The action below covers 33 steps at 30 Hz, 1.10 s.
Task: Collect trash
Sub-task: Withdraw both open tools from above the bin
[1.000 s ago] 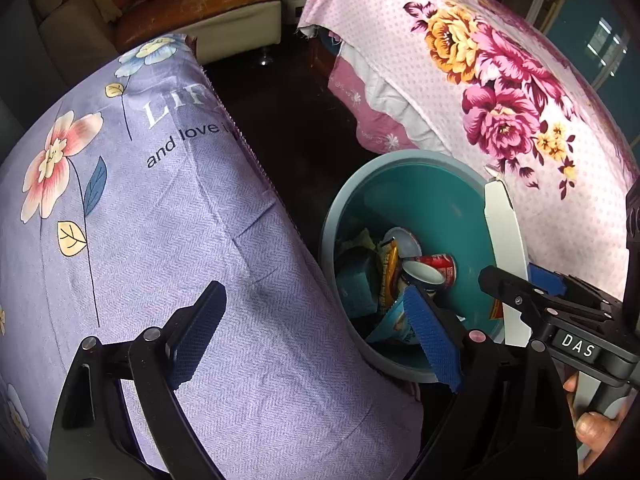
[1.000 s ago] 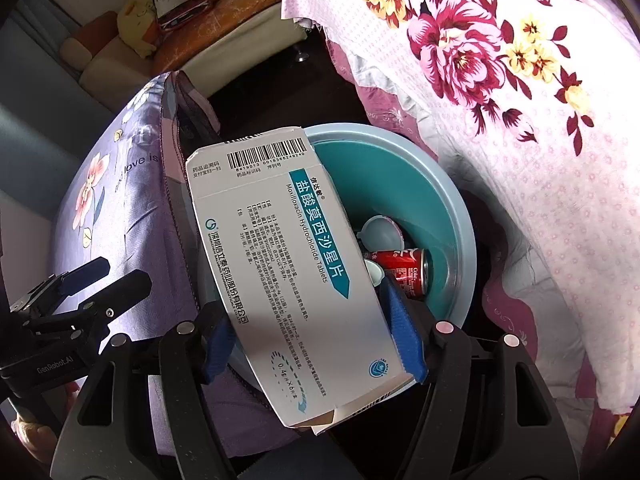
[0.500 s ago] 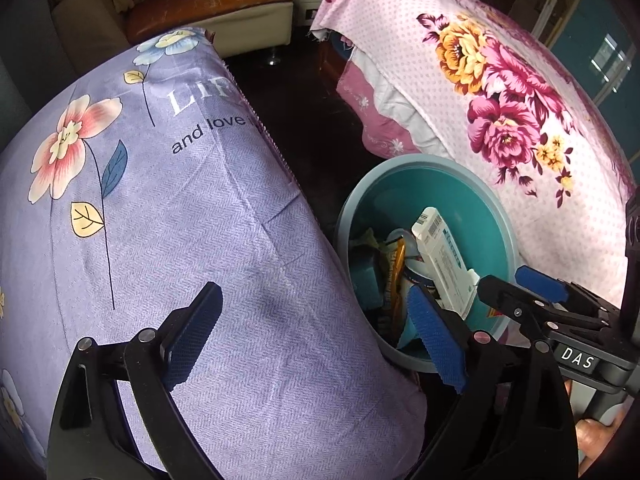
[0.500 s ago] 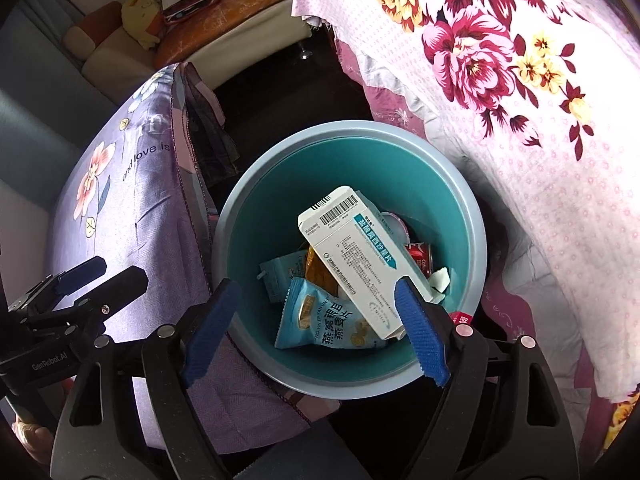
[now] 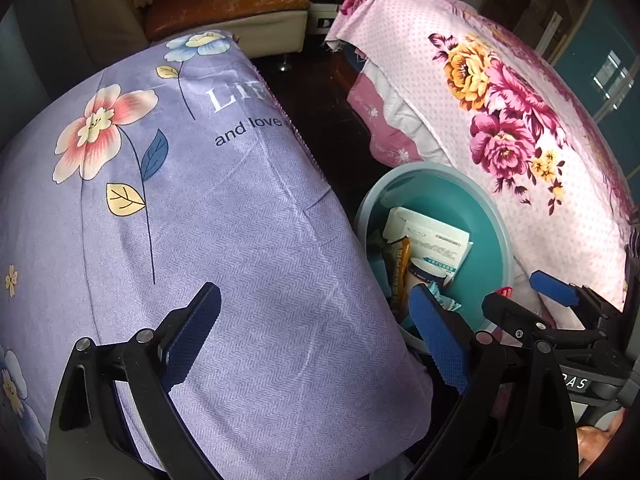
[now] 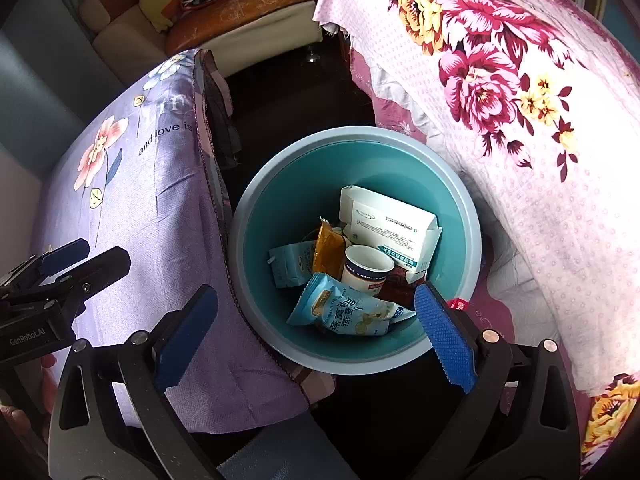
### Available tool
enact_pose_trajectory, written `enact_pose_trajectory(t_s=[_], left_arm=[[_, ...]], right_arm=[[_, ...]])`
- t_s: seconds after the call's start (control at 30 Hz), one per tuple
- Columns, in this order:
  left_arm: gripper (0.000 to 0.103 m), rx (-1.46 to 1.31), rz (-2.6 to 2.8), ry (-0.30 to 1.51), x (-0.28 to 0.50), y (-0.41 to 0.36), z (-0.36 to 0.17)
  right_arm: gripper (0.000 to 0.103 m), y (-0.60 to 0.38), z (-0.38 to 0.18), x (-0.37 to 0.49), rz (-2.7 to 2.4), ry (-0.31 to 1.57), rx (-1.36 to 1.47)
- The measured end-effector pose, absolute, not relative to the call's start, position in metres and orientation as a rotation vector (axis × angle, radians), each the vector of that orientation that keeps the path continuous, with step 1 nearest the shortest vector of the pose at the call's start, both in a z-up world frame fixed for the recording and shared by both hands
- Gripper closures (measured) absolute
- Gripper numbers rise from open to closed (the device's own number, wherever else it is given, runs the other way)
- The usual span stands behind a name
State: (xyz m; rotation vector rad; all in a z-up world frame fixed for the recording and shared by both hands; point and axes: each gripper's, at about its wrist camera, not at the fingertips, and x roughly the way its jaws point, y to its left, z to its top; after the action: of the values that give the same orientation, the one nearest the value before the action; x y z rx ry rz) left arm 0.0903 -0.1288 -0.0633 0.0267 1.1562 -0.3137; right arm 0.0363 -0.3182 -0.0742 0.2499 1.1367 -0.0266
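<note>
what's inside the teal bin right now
In the teal bin: a white medicine box on top, a paper cup, an orange wrapper, and two light blue snack packets. Something red shows under the box; the bin's bottom is covered.

A home living room: cushioned sofa (image 6: 224,20), floral cloths (image 5: 200,200) over furniture, a trash bin (image 6: 360,360) between
</note>
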Motion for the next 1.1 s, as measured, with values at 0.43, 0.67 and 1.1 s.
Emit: enact_pose_trajectory(t_s=[0.43, 0.67, 1.1], left_arm=[[0.004, -0.010, -0.248, 1.151, 0.073, -0.085, -0.050], [0.004, -0.015, -0.230, 1.138, 0.063, -0.069, -0.047], [0.004, -0.029, -0.200, 1.124, 0.059, -0.053, -0.049]], right_arm=[[0.007, -0.280, -0.039, 0.016, -0.011, 1.086, 0.136], [0.007, -0.266, -0.032, 0.011, -0.013, 1.083, 0.098], [0.007, -0.256, -0.030, 0.013, -0.011, 1.089, 0.067]])
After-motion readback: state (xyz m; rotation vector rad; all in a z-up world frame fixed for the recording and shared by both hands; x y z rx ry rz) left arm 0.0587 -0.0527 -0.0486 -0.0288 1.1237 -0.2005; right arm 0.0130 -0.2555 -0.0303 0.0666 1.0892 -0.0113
